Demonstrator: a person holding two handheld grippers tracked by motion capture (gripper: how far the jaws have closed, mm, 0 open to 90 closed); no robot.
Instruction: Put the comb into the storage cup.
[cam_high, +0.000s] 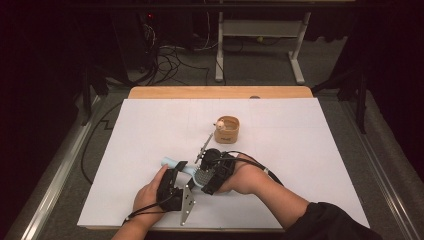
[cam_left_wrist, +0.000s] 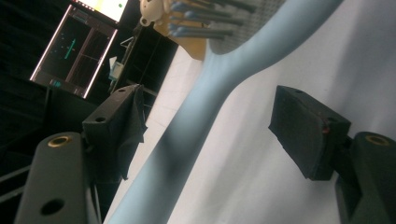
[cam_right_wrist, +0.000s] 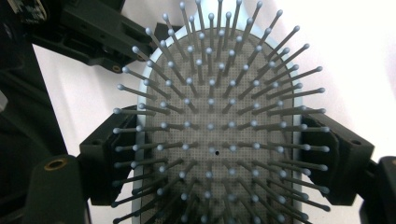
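Note:
A light blue hairbrush (cam_high: 169, 162) lies low over the white table sheet (cam_high: 300, 150), between my two grippers. My right gripper (cam_high: 209, 176) is shut on the brush head, bristles facing its camera; in the right gripper view my right gripper (cam_right_wrist: 219, 158) has both pads pressed against the rim of the brush head (cam_right_wrist: 210, 116). My left gripper (cam_high: 176, 172) stands open astride the handle. In the left gripper view the handle (cam_left_wrist: 187, 130) runs between the pads of my left gripper (cam_left_wrist: 212, 133), nearer the left pad (cam_left_wrist: 116, 130), with a wide gap to the right pad (cam_left_wrist: 308, 135).
A small round wooden cup (cam_high: 227, 130) with a little pale figure (cam_high: 219, 124) at its rim stands just beyond the grippers. The table's wooden far edge (cam_high: 220, 92) is behind it. A lit monitor (cam_left_wrist: 74, 46) glows off the table.

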